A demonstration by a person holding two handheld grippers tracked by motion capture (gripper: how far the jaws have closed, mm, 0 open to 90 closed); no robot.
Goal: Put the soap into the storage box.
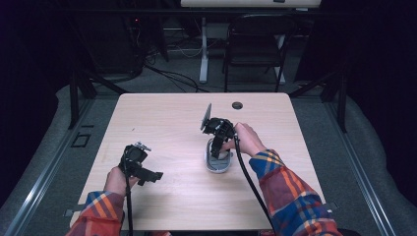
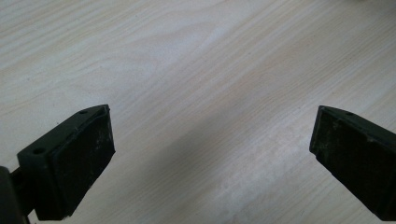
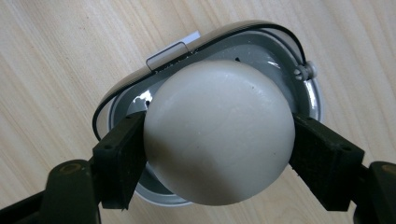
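In the right gripper view my right gripper is shut on a smooth white rounded lump, one black pad pressed on each side of it. The lump hangs just above, or partly inside, a silver oval dish with a black rim wire and a small clip at its far edge. Seen from the high view, that gripper points down over the dish, right of the table's middle. My left gripper rests low at the front left. Its jaws stand wide apart over bare wood, with nothing between them.
The light wooden table has a round cable hole near its far edge. A dark folding chair and a white table leg stand beyond it. Plaid sleeves come in from the bottom.
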